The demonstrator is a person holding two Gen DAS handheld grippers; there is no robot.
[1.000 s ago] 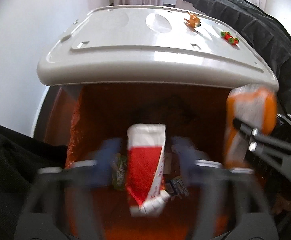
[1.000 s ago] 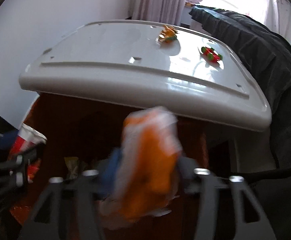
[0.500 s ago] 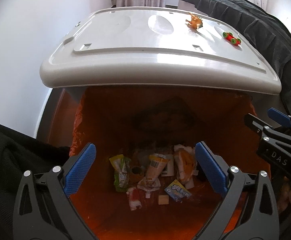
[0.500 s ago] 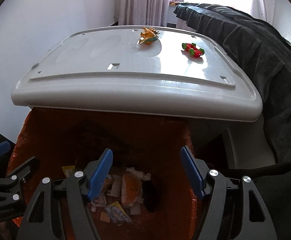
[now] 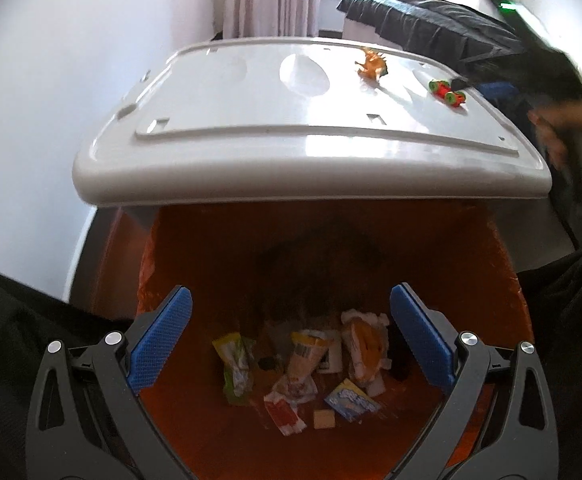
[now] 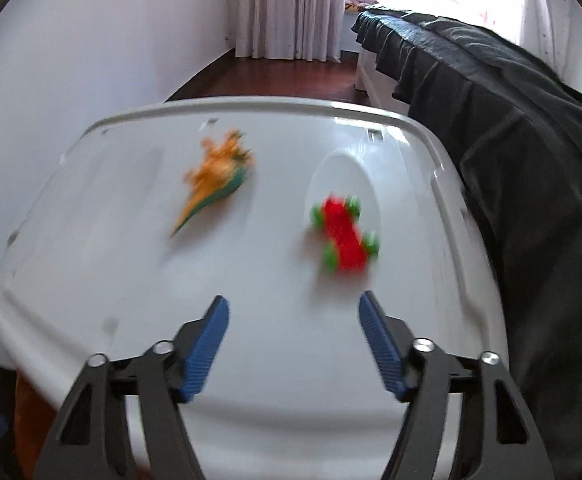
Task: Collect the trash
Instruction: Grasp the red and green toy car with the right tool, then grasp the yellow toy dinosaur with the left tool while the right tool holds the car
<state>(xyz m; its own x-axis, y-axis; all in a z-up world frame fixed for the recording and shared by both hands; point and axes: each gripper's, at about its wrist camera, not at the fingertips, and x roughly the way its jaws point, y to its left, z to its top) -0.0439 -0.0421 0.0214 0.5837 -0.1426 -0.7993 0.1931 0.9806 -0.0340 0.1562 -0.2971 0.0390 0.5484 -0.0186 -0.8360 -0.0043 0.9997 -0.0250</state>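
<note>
The left gripper (image 5: 291, 340) hangs over the mouth of an orange-lined trash bin (image 5: 503, 280), its blue-padded fingers (image 5: 159, 344) spread wide with nothing between them. Down at the bottom of the bin lies the collected trash (image 5: 303, 372): a yellow-green packet (image 5: 235, 368) at the left, a yellow-and-white wrapper (image 5: 305, 356) in the middle, a crumpled orange-and-white wrapper (image 5: 365, 350) to the right, a blue-and-yellow packet (image 5: 351, 400) nearer, a red-and-white scrap (image 5: 285, 416) and a small pale square piece (image 5: 324, 419) beside it. Just beyond the bin stands a white plastic table (image 5: 251, 120), its near edge overhanging the bin's far side. On the far right part of the tabletop sit an orange toy dinosaur (image 5: 372, 67) and, to its right, a red toy car with green wheels (image 5: 447, 93), the two apart from each other. The right gripper (image 6: 293, 344) is above that tabletop (image 6: 131, 280), near the car (image 6: 345, 236), which lies just beyond its right finger; the dinosaur (image 6: 217, 180) lies farther off to the left. Its jaws are closing, yet the pads touch nothing and only bare tabletop shows between them. In the left wrist view the person's right hand (image 5: 563, 128) appears blurred at the table's right edge. A dark blanket (image 6: 511, 120) drapes the furniture to the right of the table, and pale curtains (image 6: 291, 8) hang at the far wall.
</note>
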